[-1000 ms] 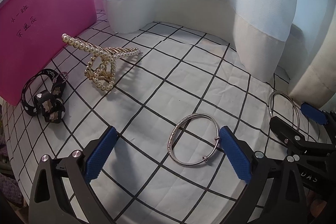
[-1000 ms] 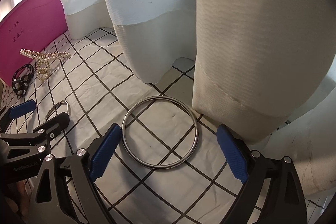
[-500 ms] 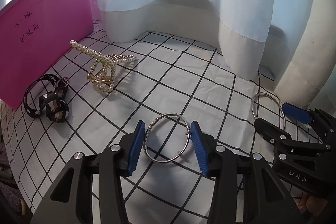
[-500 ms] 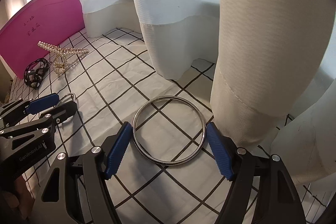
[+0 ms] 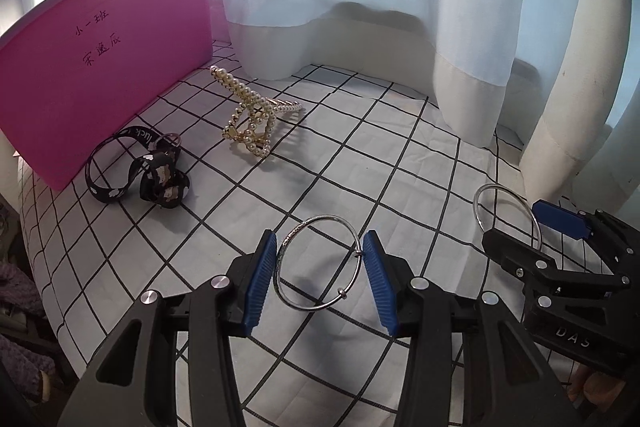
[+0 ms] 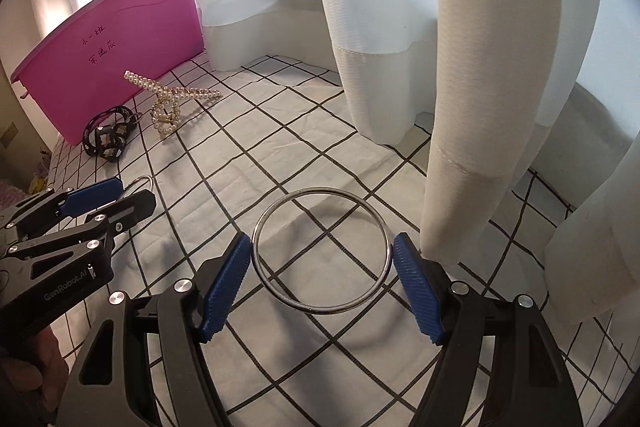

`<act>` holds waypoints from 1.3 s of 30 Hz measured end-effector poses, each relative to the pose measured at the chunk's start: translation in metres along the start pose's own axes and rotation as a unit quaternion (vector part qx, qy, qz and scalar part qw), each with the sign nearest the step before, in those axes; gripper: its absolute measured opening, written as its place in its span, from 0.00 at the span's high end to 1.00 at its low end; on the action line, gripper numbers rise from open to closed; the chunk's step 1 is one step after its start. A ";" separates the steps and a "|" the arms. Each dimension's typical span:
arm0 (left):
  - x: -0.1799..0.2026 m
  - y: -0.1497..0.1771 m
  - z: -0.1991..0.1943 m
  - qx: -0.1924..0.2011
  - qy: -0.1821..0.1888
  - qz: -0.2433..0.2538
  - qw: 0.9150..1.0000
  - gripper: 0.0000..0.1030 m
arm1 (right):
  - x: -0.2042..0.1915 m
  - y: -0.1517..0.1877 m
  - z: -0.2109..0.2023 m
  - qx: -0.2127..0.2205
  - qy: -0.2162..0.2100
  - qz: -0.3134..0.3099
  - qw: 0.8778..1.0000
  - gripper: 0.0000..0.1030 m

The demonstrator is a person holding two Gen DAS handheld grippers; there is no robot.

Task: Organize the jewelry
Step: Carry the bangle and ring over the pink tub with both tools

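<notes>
2 bangles lifted: the left hand-held gripper clamps the small bangle, the right hand-held gripper the large bangle; next, probably carry both leftward to the pink box.

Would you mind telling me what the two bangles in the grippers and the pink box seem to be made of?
Small bangle: silvery polished metal, likely; thin, glinting wire with tiny sliding beads. Large bangle: plain metal ring with a mirror-like sheen, perhaps steel. Pink box: probably plastic; smooth matte wall, moulded rim, handwriting on it.
</notes>
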State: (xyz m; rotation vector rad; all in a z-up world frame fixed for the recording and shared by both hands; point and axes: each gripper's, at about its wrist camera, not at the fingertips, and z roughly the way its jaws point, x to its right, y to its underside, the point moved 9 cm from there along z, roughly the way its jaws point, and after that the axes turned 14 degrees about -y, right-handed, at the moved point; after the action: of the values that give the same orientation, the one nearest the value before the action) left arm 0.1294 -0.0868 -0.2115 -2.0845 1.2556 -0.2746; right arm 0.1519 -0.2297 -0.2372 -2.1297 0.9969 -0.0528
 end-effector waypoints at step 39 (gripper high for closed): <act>-0.218 -0.134 -0.135 0.127 -0.074 -0.083 0.986 0.57 | -0.212 -0.213 -0.067 0.112 -0.085 -0.115 0.983 0.31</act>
State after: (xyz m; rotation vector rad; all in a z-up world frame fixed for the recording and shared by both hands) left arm 0.0443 0.0776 0.0104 -1.9521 0.9099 -0.3308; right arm 0.1184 -0.0448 0.0065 -1.9945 0.6142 -0.0907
